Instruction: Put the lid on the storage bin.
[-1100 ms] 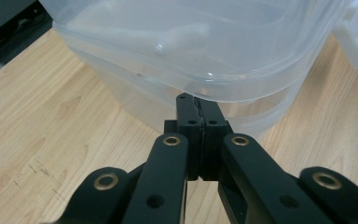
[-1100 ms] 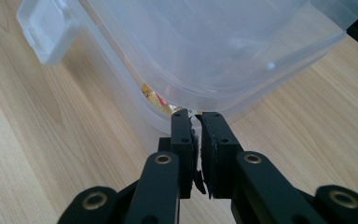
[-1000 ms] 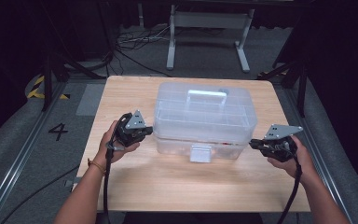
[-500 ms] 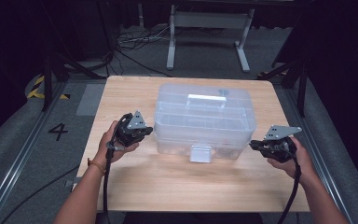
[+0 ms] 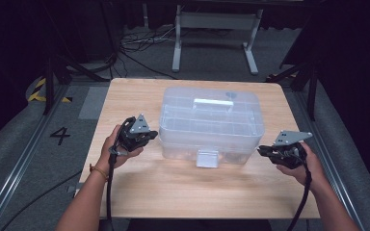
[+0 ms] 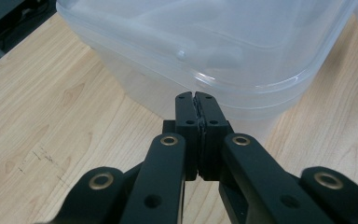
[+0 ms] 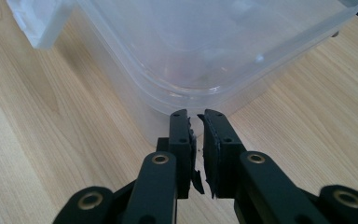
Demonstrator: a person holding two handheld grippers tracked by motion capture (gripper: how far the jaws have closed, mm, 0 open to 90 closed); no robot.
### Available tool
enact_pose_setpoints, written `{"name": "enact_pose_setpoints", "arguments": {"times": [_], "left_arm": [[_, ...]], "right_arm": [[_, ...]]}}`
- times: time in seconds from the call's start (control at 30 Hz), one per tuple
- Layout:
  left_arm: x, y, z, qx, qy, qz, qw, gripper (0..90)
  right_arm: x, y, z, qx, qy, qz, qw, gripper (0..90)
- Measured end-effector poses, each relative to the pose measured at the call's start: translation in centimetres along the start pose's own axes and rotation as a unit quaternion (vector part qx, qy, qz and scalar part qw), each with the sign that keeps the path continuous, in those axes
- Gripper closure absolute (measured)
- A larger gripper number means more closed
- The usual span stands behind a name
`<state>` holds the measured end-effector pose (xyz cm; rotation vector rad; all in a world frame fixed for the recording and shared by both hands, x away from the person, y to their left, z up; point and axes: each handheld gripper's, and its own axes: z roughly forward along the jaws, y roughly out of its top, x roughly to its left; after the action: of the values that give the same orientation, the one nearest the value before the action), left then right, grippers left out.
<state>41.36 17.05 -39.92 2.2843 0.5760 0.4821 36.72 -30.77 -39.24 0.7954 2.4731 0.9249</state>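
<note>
**Two Grippers Wait Beside a See-Through Box**

Nearest to the person, two forearms come up from the bottom of the high view. Each hand holds a black gripper over the wooden table.

The left gripper sits by the left end of the clear plastic box. In the left gripper view, its two black jaws are pressed flat together, with nothing between them. Their tips point at a rounded corner of the box, just under the edge of the lid. They are very close to the box, but I cannot tell if they touch it.

The right gripper sits by the right end of the box. In the right gripper view, its jaws stand a tiny bit apart, with a thin gap at the tips and nothing in it. They have just been opening a little. They point at another rounded corner of the box, very near it.

The box rests in the middle of the table, between the two grippers. Its lid is on. A white clasp hangs on the front wall, facing the person. A white handle lies flat on top of the lid.

Past the table is a grey floor with black cables and the white legs of a stand.
</note>
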Motion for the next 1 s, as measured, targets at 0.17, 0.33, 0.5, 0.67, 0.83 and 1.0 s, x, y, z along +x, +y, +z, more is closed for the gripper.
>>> {"name": "enact_pose_setpoints", "arguments": {"times": [0.17, 0.33, 0.5, 0.67, 0.83, 1.0], "left_arm": [[0.0, -0.1, -0.3, 0.001, 0.004, 0.000, 1.0000, 88.0], [0.0, -0.4, -0.9, 0.003, 0.005, -0.002, 1.0000, 86.3], [-0.2, -0.9, -1.5, 0.010, 0.006, -0.001, 0.9999, 84.0], [-0.5, -1.5, -2.0, 0.016, 0.007, -0.001, 0.9998, 81.8], [-0.7, -2.2, -2.2, 0.027, 0.006, -0.002, 0.9996, 80.1], [-1.1, -3.2, -2.4, 0.039, 0.005, -0.003, 0.9992, 78.3]], "right_arm": [[0.1, 0.0, 0.0, -0.001, 0.001, -0.003, 1.0000, 81.2], [0.2, -0.1, -0.2, -0.002, -0.002, -0.004, 1.0000, 79.6], [0.2, -0.2, -0.4, -0.003, -0.005, -0.006, 1.0000, 78.1], [0.2, -0.4, -0.8, -0.002, -0.009, -0.007, 0.9999, 76.2], [0.1, -0.7, -1.1, -0.002, -0.015, -0.009, 0.9998, 75.2], [0.1, -1.0, -1.3, 0.005, -0.014, -0.009, 0.9998, 72.8]]}}
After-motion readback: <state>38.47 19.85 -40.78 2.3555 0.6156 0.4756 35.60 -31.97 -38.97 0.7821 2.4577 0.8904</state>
